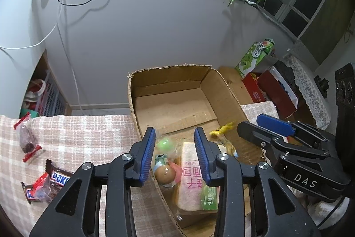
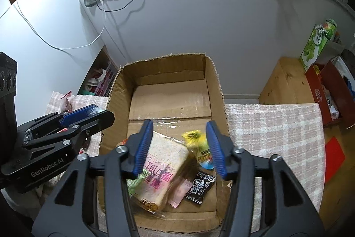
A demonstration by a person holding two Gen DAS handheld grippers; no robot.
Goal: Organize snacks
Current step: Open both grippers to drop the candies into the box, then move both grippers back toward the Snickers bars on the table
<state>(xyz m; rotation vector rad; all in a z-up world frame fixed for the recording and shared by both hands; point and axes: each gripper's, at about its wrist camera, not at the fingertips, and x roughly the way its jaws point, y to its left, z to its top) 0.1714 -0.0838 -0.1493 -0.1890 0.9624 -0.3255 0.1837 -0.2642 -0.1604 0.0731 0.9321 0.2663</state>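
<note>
Both grippers are held over the near end of the cardboard box [image 2: 170,90], and a drop-off appears to be the step in hand. The left gripper [image 1: 175,154] is seen with its blue pads parted and nothing pressed between them; the snacks visible in the gap lie below, inside the box. The right gripper [image 2: 180,148] is likewise spread wide and empty, and a yellow wrapped sweet [image 2: 195,137], blurred, is seen between its pads without being touched by either — it is judged to be just released, though that cannot be confirmed.

Inside the box, a wrapped slice of toast bread [image 2: 164,166] is laid at the near end, with a pink sachet [image 2: 180,192] and a black printed packet [image 2: 200,188] beside it. In the left wrist view a brown egg-shaped snack [image 1: 165,173], a green round sweet [image 1: 166,144] and a green packet [image 1: 209,197] are also seen there. The far half of the box is left bare.

On the checked cloth [image 1: 84,132] outside, snacks are still to be collected: two Snickers bars [image 1: 55,181], a red-wrapped snack [image 1: 42,189] lying on them, and a red-ended packet of dark fruit [image 1: 27,139]. The next move — as judged — calls for the left gripper to be carried over the box wall to these and closed on one.
</note>
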